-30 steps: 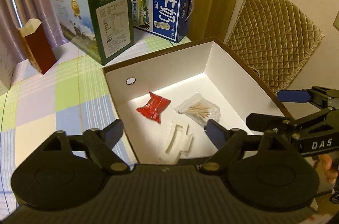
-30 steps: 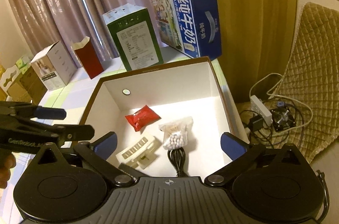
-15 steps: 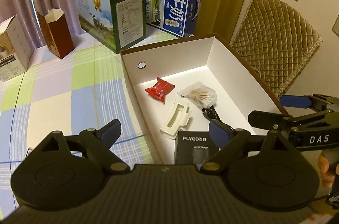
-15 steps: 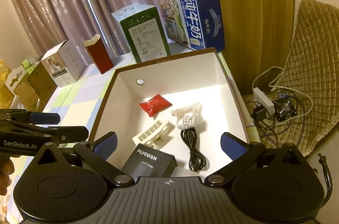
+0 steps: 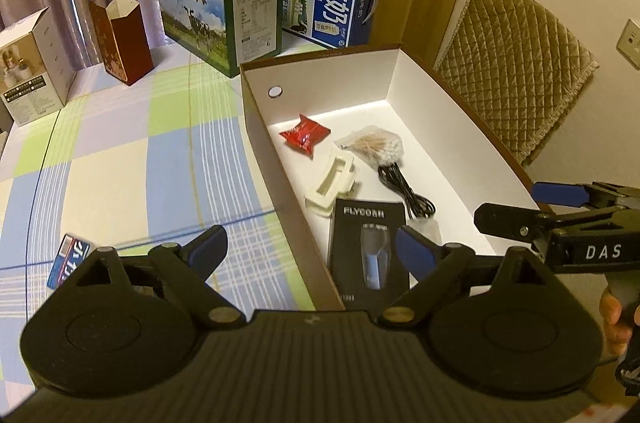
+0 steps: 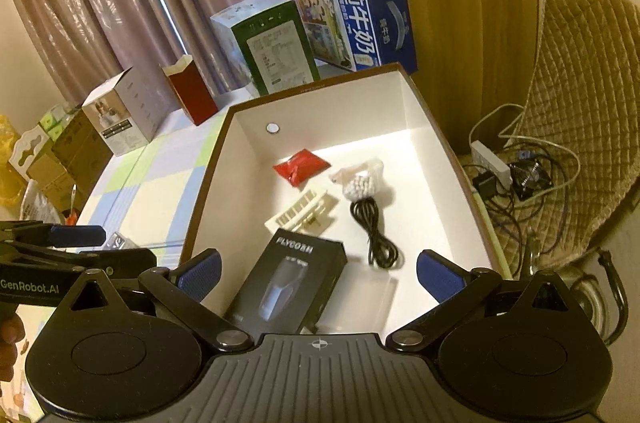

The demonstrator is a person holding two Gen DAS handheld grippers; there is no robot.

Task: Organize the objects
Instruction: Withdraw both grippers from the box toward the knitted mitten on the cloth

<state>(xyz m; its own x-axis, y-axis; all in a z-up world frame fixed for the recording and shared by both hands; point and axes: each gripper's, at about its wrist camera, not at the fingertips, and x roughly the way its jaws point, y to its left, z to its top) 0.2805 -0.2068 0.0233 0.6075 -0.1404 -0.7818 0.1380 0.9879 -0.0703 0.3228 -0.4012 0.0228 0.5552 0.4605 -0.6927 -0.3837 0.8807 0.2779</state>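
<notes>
Black shaver box [image 6: 290, 283] flat, long axis toward far wall.

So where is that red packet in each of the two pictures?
Left wrist view: the red packet lies on the white floor of the open box, toward its far end, centre of the picture.
Right wrist view: the red packet is again at the far end of the box floor, just above centre.
Shared landmark: the bag of cotton swabs lies just to its right in both.
</notes>
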